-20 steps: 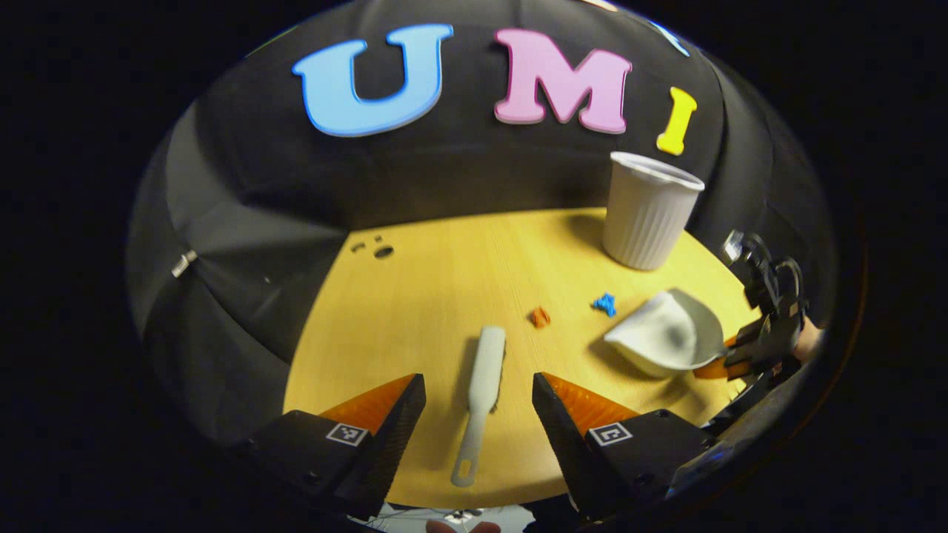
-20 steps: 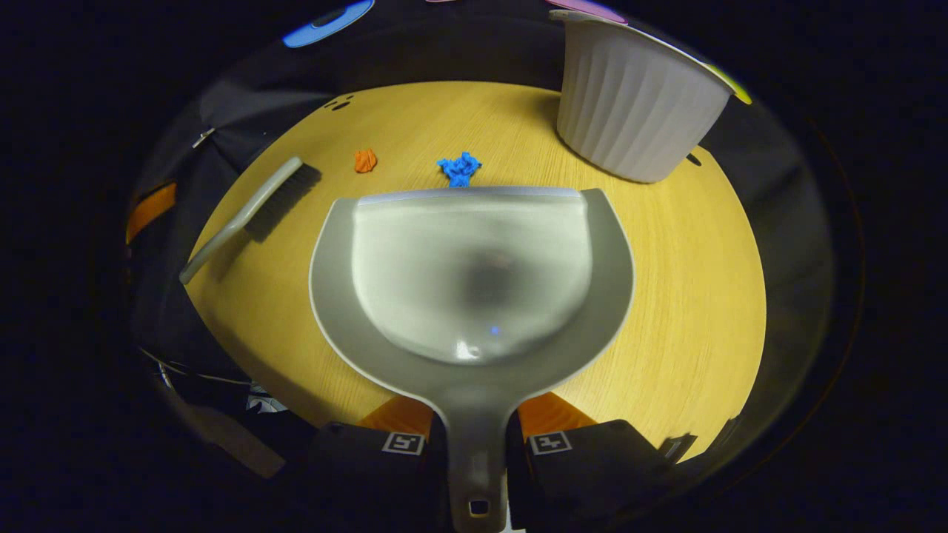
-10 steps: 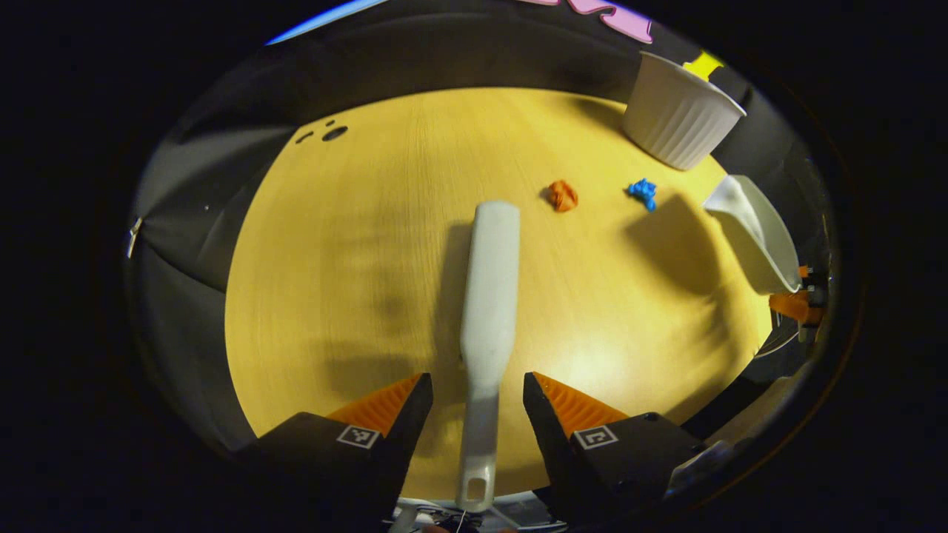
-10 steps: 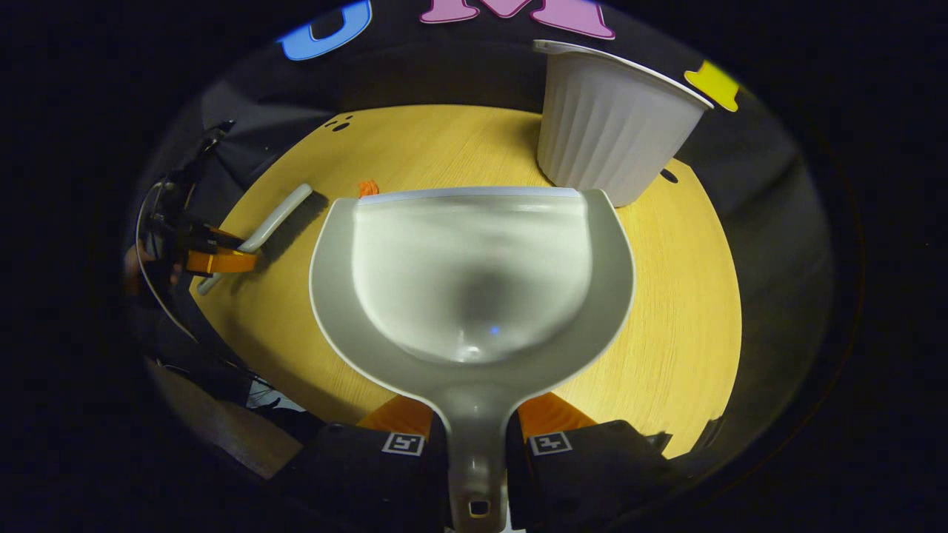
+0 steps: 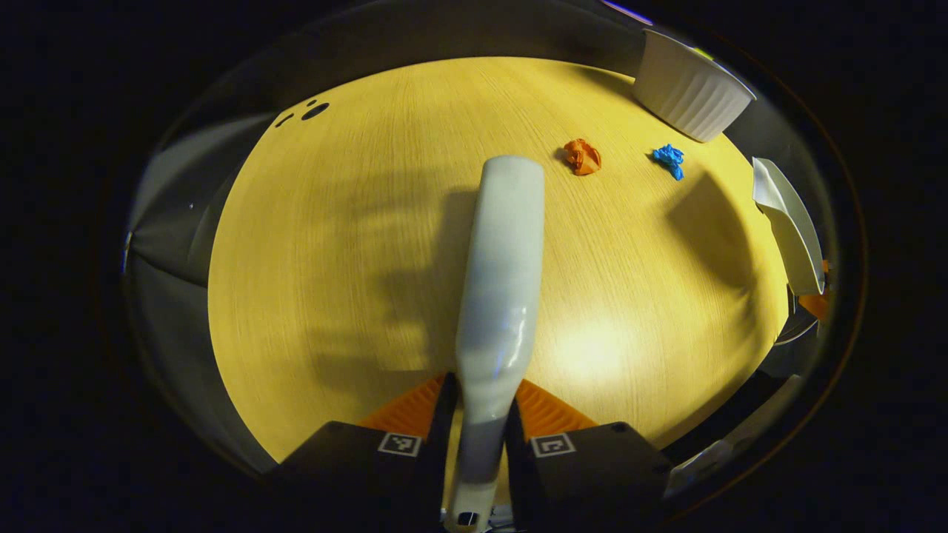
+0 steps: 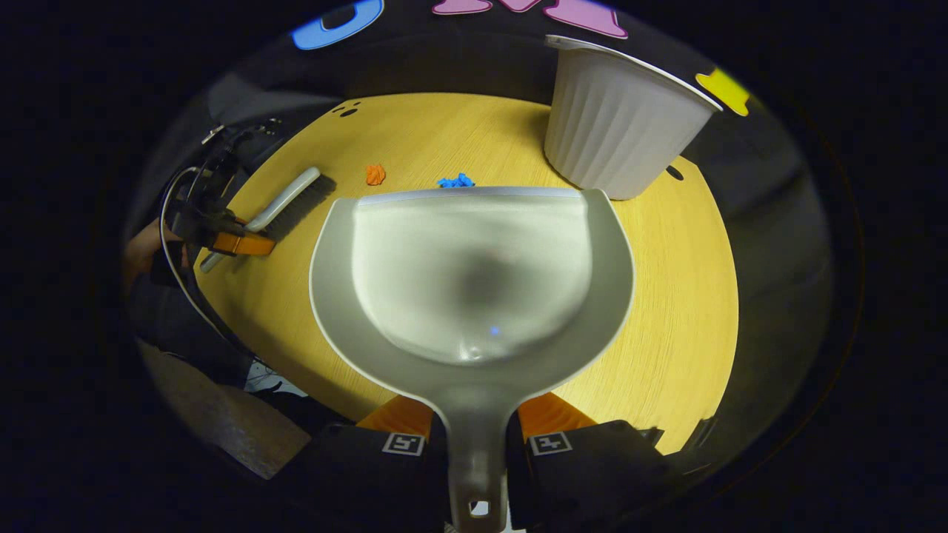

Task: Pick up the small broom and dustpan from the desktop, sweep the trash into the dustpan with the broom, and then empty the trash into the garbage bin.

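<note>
Your left gripper [image 5: 478, 414] has both fingers clamped on the broom [image 5: 500, 281] handle over the wooden desktop [image 5: 333, 259], your right gripper [image 6: 478, 429] is clamped on the dustpan [image 6: 474, 274] handle, and 2 trash scraps, orange [image 5: 582, 156] and blue [image 5: 670, 158], lie near the white garbage bin [image 6: 618, 118].

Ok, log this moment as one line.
left gripper: shut on grey plastic broom | right gripper: shut on grey plastic dustpan

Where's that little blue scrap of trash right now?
The blue scrap lies on the yellow table just beyond the dustpan's front edge in the right gripper view, between the orange scrap and the white ribbed bin.
</note>
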